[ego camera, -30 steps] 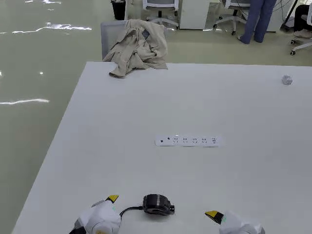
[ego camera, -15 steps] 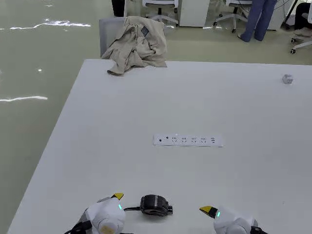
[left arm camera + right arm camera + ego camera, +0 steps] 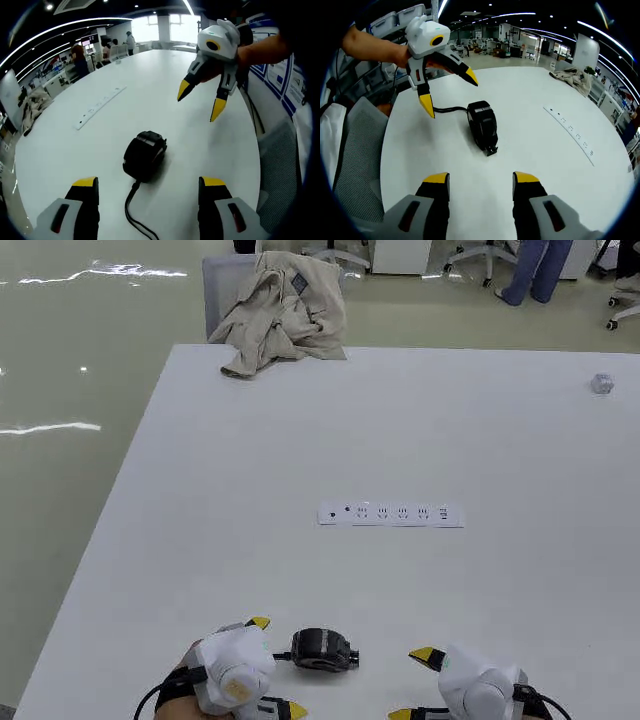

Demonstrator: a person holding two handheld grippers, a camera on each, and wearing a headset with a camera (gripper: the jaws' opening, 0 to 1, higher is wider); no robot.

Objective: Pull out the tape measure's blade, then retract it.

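The tape measure (image 3: 324, 649) lay on the bench (image 3: 300, 440) near its front edge, between the two grippers and touched by neither. Its black cord (image 3: 131, 210) trailed left towards the left gripper (image 3: 277, 665), and its blade tab (image 3: 491, 150) faced right towards the right gripper (image 3: 409, 684).

The main risk, as I judged it, was that the small, rounded case would slide or spin on the smooth white bench top if one gripper pulled the tab before the other had the case firmly clamped. The tab looked small and low against the surface, so the yellow tips could miss it or close on the case instead. The loose cord could also get caught between the left gripper's tips and spoil the hold. Once the blade was out, letting go too early would probably let it snap back and jerk the case.

The left gripper was spread wide, holding nothing, with the case lying just beyond its tips in the left gripper view. The right gripper was likewise spread apart and empty, aimed at the tab end from the right. A power strip (image 3: 392, 514) lay farther back on the bench, well apart from the work.
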